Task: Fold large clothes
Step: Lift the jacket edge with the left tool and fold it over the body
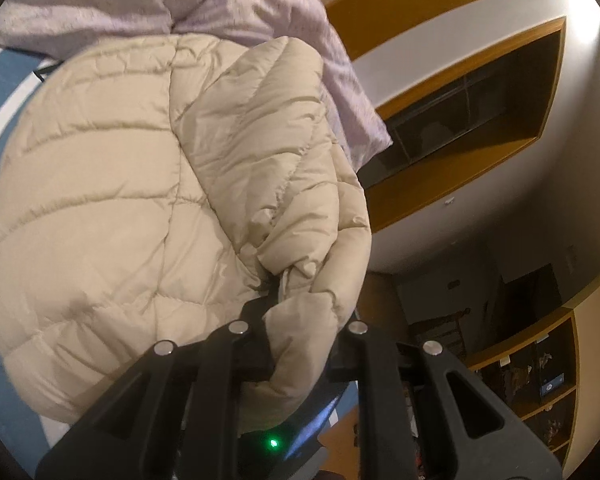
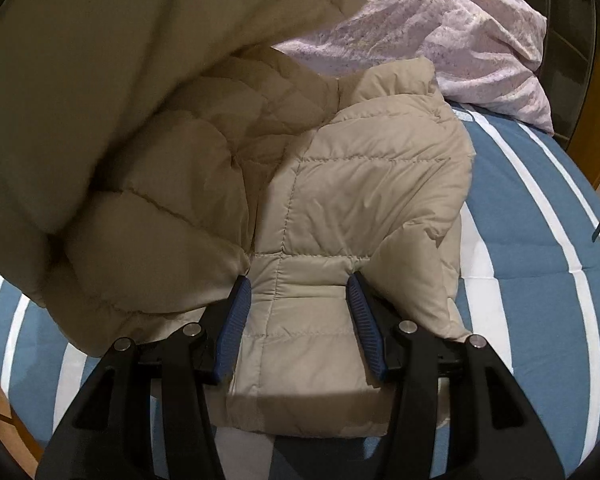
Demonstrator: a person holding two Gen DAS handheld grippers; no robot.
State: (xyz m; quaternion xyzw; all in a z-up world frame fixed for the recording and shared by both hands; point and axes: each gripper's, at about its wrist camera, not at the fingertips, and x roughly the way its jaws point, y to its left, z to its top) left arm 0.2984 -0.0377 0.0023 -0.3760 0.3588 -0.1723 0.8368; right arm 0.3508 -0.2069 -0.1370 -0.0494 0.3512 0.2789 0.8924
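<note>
One beige puffer jacket (image 2: 364,184) lies on a bed, spread over a blue-and-white striped bedcover (image 2: 540,240), and it fills most of both views. In the right wrist view its quilted body runs away from the camera toward the collar end, and a big fold of the same jacket hangs lifted in the upper left of the picture (blurred, so its edges are hard to read). The left tongs (image 1: 300,320) are closed narrow on a bunched piece of that jacket (image 1: 140,184), the fabric squeezed between the black fingers and bulging out above and below them. The right tongs (image 2: 300,320) stand about half open, their blue ribbed pads (image 2: 236,320) on either side of a strip of the jacket's near part; the pads touch the fabric at both edges, and the cloth puckers at their tips, so they seem to be gripping it. Beyond the jacket, at the head of the bed, lies a pale lilac pillow (image 2: 480,40). Farther out, the left wrist view shows a white wall with a wood-framed recess (image 1: 472,120) and wooden shelves (image 1: 540,380) in the lower right.
</note>
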